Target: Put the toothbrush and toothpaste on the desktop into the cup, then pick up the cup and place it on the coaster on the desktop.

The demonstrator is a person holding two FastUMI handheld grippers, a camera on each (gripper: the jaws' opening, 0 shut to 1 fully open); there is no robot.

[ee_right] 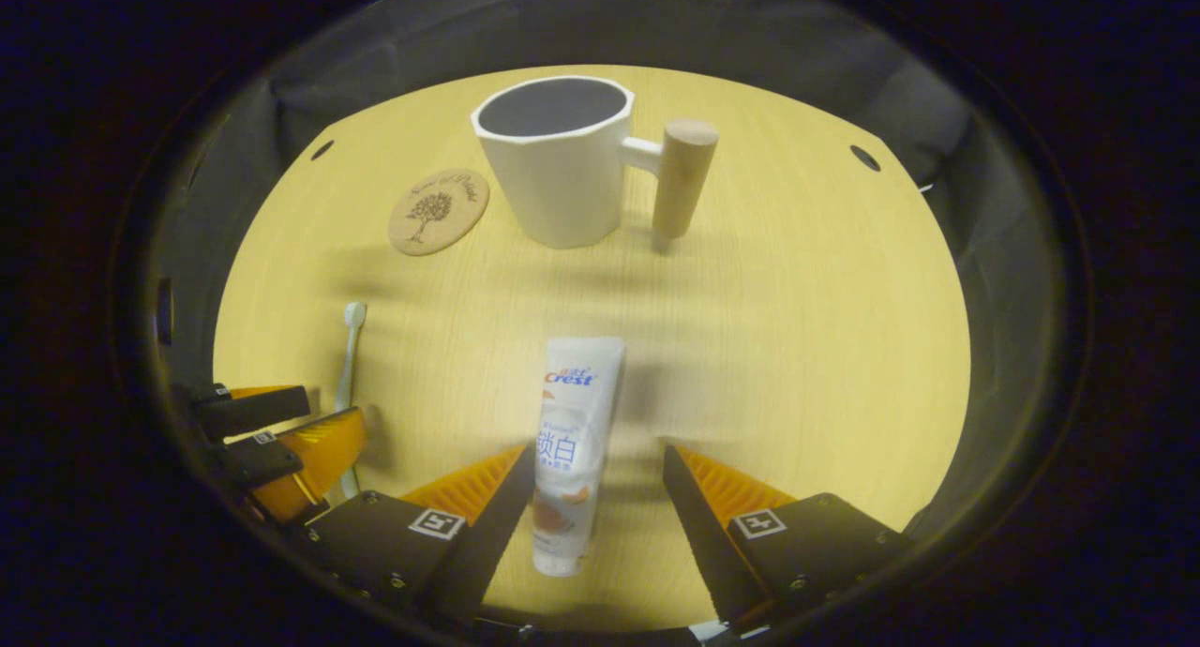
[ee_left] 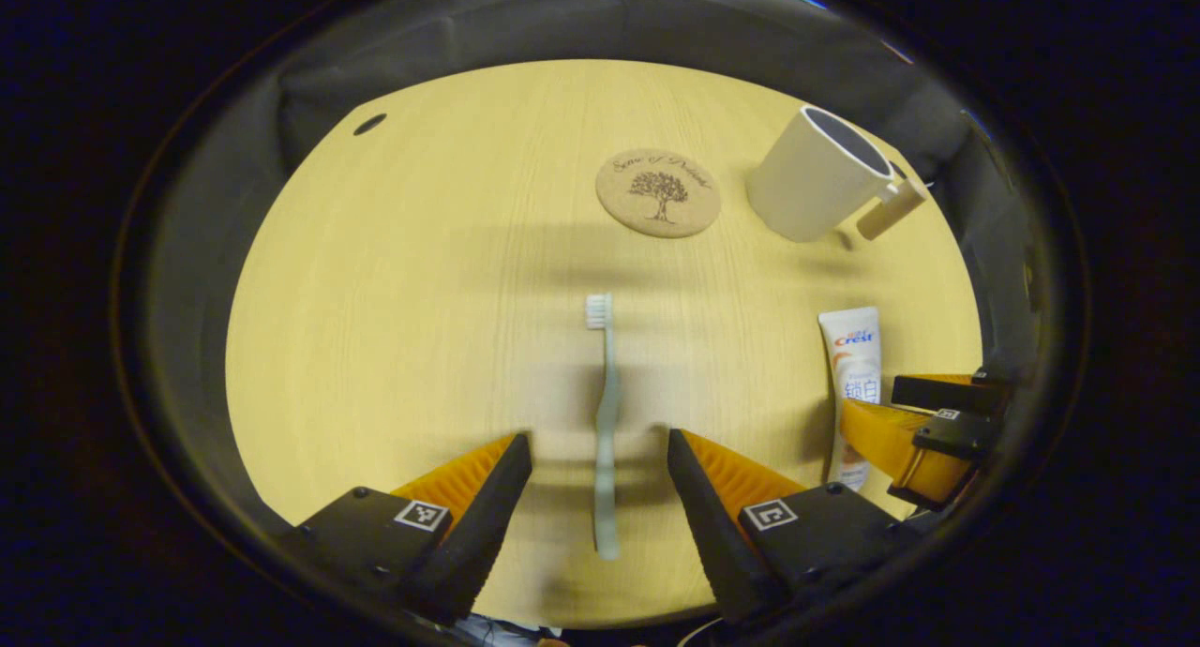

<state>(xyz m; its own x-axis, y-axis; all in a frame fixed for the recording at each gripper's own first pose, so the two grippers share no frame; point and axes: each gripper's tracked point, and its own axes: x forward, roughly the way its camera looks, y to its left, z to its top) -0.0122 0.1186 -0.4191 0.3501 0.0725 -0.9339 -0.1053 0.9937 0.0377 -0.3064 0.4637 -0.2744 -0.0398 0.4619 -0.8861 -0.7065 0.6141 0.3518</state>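
A pale green toothbrush (ee_left: 607, 422) lies flat on the wooden desktop, bristles pointing away, its handle between the spread fingers of my open left gripper (ee_left: 600, 445). The white toothpaste tube (ee_right: 572, 441) lies lengthwise between the fingers of my open right gripper (ee_right: 598, 459), closer to the left finger; neither finger presses on it. The white cup (ee_right: 559, 159) with a wooden handle stands upright at the far side. A round cork coaster (ee_right: 438, 210) lies to its left. The same toothpaste tube (ee_left: 853, 384), cup (ee_left: 817, 173) and coaster (ee_left: 658, 192) show in the left gripper view, the toothbrush (ee_right: 349, 366) in the right one.
The desktop (ee_left: 394, 300) is light wood with small cable holes (ee_left: 369, 123) near its far corners. Dark cloth walls enclose it. The right gripper (ee_left: 937, 427) sits at the lower right of the left gripper view, and the left gripper (ee_right: 272, 441) at the lower left of the right one.
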